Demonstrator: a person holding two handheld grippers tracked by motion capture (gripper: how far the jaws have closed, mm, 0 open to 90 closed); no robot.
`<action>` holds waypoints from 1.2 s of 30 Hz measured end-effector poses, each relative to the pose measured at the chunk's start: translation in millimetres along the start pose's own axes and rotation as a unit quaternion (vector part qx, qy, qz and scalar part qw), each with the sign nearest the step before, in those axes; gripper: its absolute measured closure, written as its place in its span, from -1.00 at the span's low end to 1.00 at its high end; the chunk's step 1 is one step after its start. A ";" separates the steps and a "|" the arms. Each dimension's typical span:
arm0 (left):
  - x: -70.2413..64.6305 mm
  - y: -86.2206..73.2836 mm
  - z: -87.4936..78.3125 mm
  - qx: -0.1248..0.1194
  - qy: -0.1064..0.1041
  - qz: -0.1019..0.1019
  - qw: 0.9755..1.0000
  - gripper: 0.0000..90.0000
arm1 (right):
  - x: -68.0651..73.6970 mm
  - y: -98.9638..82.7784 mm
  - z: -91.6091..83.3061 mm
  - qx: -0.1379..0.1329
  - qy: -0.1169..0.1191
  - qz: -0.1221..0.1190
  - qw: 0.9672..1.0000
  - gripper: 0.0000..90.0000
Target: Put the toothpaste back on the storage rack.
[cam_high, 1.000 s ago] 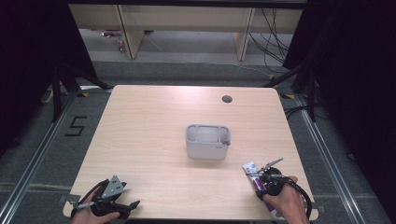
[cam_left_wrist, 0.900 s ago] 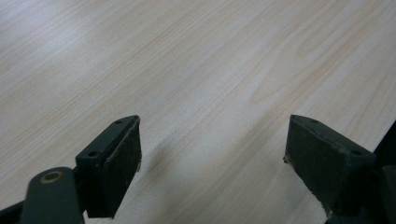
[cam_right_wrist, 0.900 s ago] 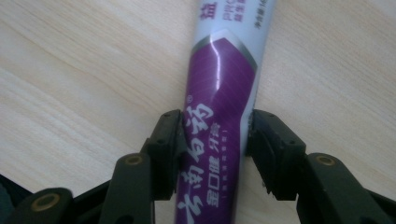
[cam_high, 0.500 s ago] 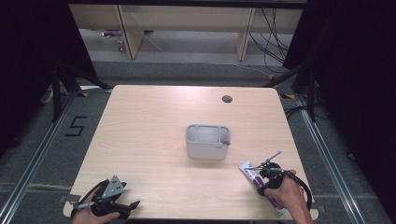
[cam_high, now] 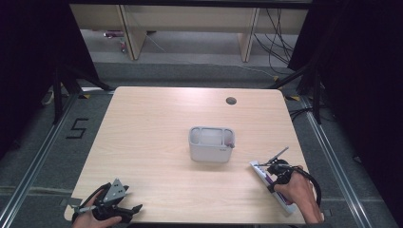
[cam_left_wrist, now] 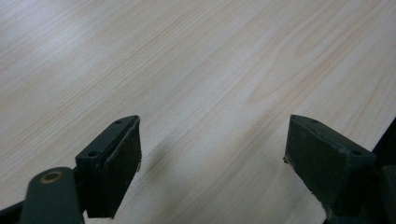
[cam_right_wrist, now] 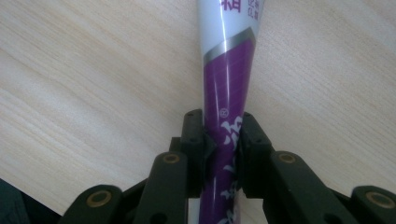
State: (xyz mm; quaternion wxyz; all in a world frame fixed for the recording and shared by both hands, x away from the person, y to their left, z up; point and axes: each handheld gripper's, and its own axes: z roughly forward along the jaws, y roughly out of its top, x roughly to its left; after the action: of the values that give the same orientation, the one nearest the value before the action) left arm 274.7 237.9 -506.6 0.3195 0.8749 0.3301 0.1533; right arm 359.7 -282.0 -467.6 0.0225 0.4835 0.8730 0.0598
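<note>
Here, a slim squeeze tube of purple and white plastic with a silver band lies on the pale wood-grain tabletop, at the lower right of the high view, close to the tabletop's right edge and near its front edge. The right gripper has just been closing its jaws, and they now pinch the tube's purple part from both sides. White characters are printed on the purple part and purple ones on the white part; they are cropped and cannot be read. A grey rectangular plastic bin stands mid-frame, above and to the left of the tube and apart from it, with bare wood all around. At the lower left, the left gripper rests with its jaws spread wide over bare wood, grasping nothing.
</note>
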 end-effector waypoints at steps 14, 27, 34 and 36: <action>-0.4 -0.2 0.9 0.000 0.002 -0.001 1.000 -0.60 | -2.4 1.7 4.2 -0.001 0.003 -0.008 1.000 0.69; -0.4 0.1 0.3 -0.002 0.000 -0.009 1.000 -0.60 | -14.4 -9.1 -29.0 -0.086 0.030 0.006 0.996 0.69; -0.1 -0.1 0.1 -0.002 -0.002 -0.008 1.000 -0.60 | -14.1 -11.9 -46.4 -0.155 0.039 0.013 0.987 0.69; -0.7 -0.2 1.0 -0.006 0.001 -0.013 1.000 -0.60 | -15.9 -14.7 -50.1 -0.183 0.049 0.010 0.982 0.69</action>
State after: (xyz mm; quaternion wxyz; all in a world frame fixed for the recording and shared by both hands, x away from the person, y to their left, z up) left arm 274.5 237.1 -507.5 0.3261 0.8686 0.3408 0.1519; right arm 350.9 -307.4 -420.1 0.0667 0.4761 0.8427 0.2423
